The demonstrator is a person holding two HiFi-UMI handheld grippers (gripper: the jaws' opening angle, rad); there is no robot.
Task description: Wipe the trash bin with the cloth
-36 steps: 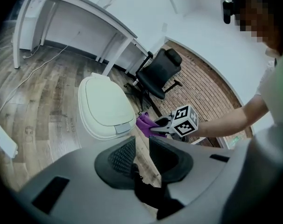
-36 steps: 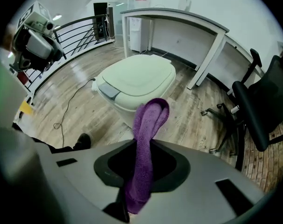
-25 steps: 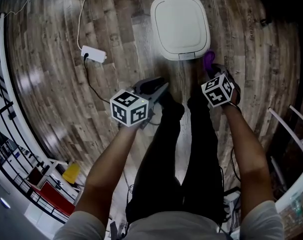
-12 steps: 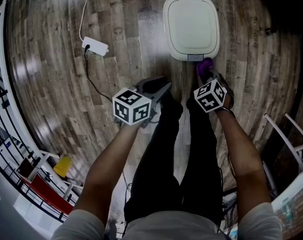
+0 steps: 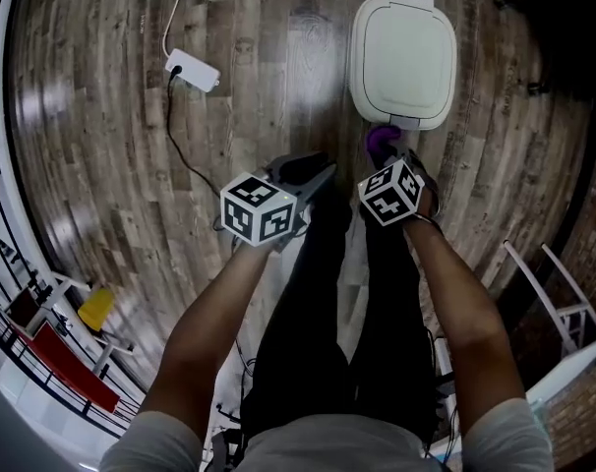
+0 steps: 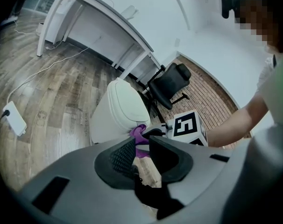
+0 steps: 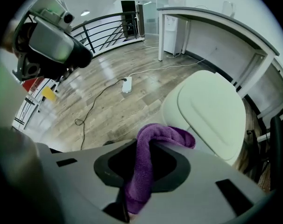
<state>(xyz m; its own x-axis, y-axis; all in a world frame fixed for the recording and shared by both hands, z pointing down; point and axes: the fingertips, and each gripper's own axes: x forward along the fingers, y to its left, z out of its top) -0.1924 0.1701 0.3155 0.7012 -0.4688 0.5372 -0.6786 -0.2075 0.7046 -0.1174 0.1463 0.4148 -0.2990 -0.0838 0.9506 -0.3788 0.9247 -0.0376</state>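
Note:
A white trash bin (image 5: 403, 59) with its lid down stands on the wood floor ahead of my feet; it also shows as the bin (image 6: 118, 108) and the bin (image 7: 211, 108). My right gripper (image 5: 385, 153) is shut on a purple cloth (image 5: 381, 141), which hangs just at the bin's near edge. In the right gripper view the cloth (image 7: 165, 135) loops out from between the right gripper (image 7: 142, 171) jaws. My left gripper (image 5: 313, 170) hovers to the left, apart from the bin. The left gripper (image 6: 141, 149) has its jaws nearly together with nothing between them.
A white power strip (image 5: 192, 70) with a black cable (image 5: 170, 136) lies on the floor at left. A railing (image 5: 13, 264) runs along the left edge, near a yellow item (image 5: 94, 308). A white frame (image 5: 564, 293) stands right. A black office chair (image 6: 172, 80) and white desk (image 6: 95, 27) lie behind the bin.
The right gripper with the cloth has shifted left along the bin's near edge, from its right corner toward the middle. The left gripper has hardly moved.

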